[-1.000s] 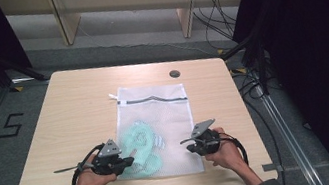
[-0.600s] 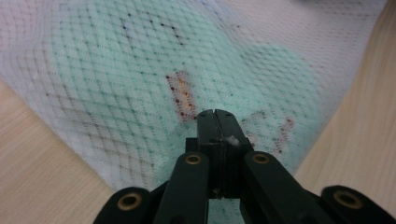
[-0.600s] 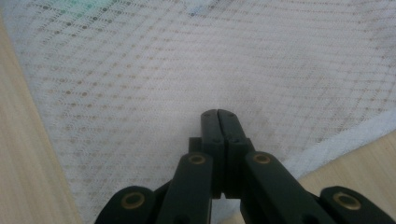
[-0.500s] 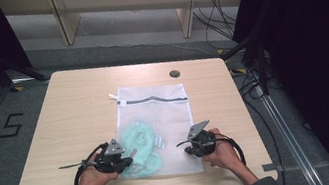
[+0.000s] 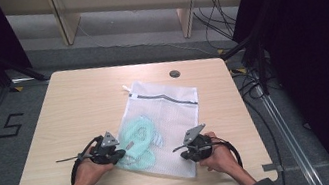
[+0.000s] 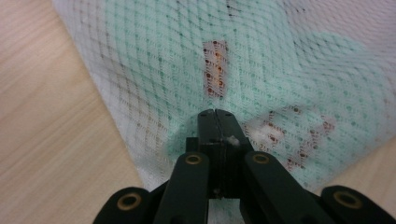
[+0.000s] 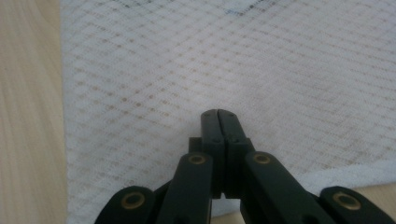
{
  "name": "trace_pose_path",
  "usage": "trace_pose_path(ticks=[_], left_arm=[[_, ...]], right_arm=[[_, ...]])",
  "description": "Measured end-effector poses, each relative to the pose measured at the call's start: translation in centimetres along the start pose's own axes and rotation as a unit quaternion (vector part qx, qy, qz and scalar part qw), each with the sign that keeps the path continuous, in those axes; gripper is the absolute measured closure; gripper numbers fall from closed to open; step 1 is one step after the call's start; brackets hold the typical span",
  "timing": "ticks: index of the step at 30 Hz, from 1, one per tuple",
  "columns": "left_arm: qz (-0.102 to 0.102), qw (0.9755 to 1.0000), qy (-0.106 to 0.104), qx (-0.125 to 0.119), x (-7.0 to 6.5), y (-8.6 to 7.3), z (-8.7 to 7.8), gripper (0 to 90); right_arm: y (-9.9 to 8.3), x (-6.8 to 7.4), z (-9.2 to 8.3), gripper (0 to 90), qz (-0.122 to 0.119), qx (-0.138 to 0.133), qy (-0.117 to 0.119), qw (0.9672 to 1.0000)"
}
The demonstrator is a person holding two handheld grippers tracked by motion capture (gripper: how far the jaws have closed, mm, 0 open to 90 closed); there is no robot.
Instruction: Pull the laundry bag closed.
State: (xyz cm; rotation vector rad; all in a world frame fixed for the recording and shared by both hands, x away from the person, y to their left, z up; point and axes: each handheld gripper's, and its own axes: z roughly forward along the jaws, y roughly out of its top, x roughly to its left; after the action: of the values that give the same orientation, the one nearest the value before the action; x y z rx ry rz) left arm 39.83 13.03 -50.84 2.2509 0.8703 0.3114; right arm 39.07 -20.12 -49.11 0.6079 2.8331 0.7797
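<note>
A white, rectangular mesh laundry bag [image 5: 165,123] lies flat on the pale wooden tabletop [image 5: 78,107], a little right of the middle, its dark-edged zip end pointing away from the person and its near end close to the front edge. Inside it, showing through the netting, sits a crumpled mint-green piece of clothing [image 5: 137,137], gathered in the bag's near left part.

The left gripper [image 5: 118,155] rests at the bag's near left edge, held in the person's left hand [image 5: 89,170]. In the left gripper view its black fingers [image 6: 208,128] are pressed tight together, tips over the mesh where the green cloth [image 6: 280,70] shows through; a brownish label patch [image 6: 215,67] on the cloth lies just beyond the tips. Whether any netting is pinched between them I cannot tell.

The right gripper [image 5: 183,156] sits over the bag's near right part, held in the person's right hand [image 5: 219,158]. In the right gripper view its fingers [image 7: 210,128] are likewise clenched against each other, over plain white mesh [image 7: 233,70], with the bag's hemmed edge [image 7: 355,175] and bare wood just beside them.

The two grippers sit well apart, with the green cloth between them, nearer the left one. A small round dark grommet [image 5: 174,73] is set in the tabletop beyond the bag's far end. A painted number five [image 5: 10,126] marks the grey floor to the left.
</note>
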Motion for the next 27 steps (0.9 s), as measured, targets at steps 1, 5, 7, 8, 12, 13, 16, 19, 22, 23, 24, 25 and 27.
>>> trace_pose_path(ticks=[1, 5, 7, 8, 12, 13, 16, 19, 22, 23, 24, 25, 27], left_arm=[[-0.001, 1.0, 0.004, 0.0, 0.1, 0.1, 0.1, 89.6], [0.003, 0.9999, 0.014, 0.001, 0.7, 0.3, 0.2, 89.6], [0.003, 0.9998, 0.019, 0.002, 1.0, 0.4, 0.3, 89.6], [0.001, 0.9998, 0.022, 0.002, 1.2, 0.4, 0.4, 89.6], [0.002, 0.9994, 0.034, 0.003, 1.9, 0.6, 0.5, 89.6], [0.006, 0.9992, 0.038, 0.004, 2.1, 0.7, 0.5, 89.6], [0.008, 0.9988, 0.048, 0.004, 2.6, 0.9, 0.7, 89.6], [0.009, 0.9985, 0.055, 0.005, 3.2, 1.2, 1.0, 89.6], [0.009, 0.9981, 0.061, 0.005, 3.7, 1.4, 1.2, 89.6], [0.007, 0.9982, 0.059, 0.004, 3.9, 1.4, 1.3, 89.6], [0.005, 0.9981, 0.062, 0.004, 4.1, 1.5, 1.3, 89.6], [0.008, 0.9979, 0.064, 0.005, 4.2, 1.6, 1.3, 89.6], [0.01, 0.9977, 0.067, 0.005, 4.5, 1.7, 1.4, 89.6]], right_arm=[[0.0, 0.0, 0.0, 90.0, 0.0, 0.0, 0.0, 1.0], [0.3, 0.5, 0.2, 90.0, -0.001, -0.002, 0.0, 1.0], [0.5, 0.6, 0.3, 90.0, -0.008, 0.001, 0.004, 1.0], [0.7, 0.8, 0.4, 90.0, -0.01, 0.002, 0.005, 0.9999], [1.3, 1.5, 0.8, 90.0, -0.019, -0.003, 0.006, 0.9998], [1.6, 1.8, 1.0, 90.0, -0.021, -0.003, 0.009, 0.9997], [2.1, 2.3, 1.4, 90.0, -0.028, -0.005, 0.012, 0.9995], [2.5, 2.7, 1.6, 90.0, -0.032, -0.007, 0.013, 0.9994], [3.1, 3.3, 2.0, 90.0, -0.037, -0.009, 0.022, 0.999], [3.3, 3.4, 2.1, 90.0, -0.045, -0.006, 0.023, 0.9987], [3.4, 3.6, 2.2, 90.0, -0.044, -0.009, 0.021, 0.9987], [3.5, 3.7, 2.3, 90.0, -0.04, -0.009, 0.028, 0.9988], [4.0, 4.1, 2.5, 90.0, -0.049, -0.006, 0.035, 0.9982]])
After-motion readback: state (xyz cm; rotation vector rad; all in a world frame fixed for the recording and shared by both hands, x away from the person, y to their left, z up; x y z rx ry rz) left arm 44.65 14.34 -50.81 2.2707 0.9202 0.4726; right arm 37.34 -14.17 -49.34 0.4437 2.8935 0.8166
